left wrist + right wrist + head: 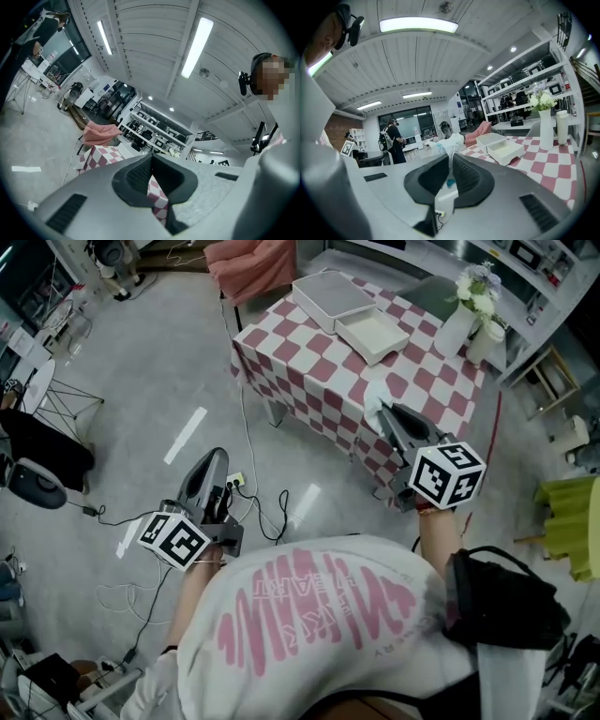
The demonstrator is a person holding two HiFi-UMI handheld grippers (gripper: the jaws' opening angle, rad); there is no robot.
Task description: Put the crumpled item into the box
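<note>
Box [372, 334]: shallow white tray on the table, open top, looks empty inside. Just beside it, touching or nearly, a 2nd flat white tray or lid [333, 298]; can't tell which.

Crumpled item [378, 395]: white, thin, plastic-like wad, pinched in the right gripper [386, 409]. Right gripper view shows the jaws nearly together w/ the wad squeezed between the pads and bunching out past the tips. It is over the table's near edge, short of the box and not in it.

Left gripper [214, 457]: jaws together, nothing between them. It sits out over the floor, well apart from the table.

Table [309, 381]: pink/white check cloth. The stretch btwn the wad and the box is bare cloth. A white vase w/ flowers [459, 324] and a white bottle [483, 343] stand at the far R corner, apart from the box.

Floor [141, 409]: grey, w/ cables and a power strip [234, 481] near the left gripper. Shelving in the background of both gripper views.
</note>
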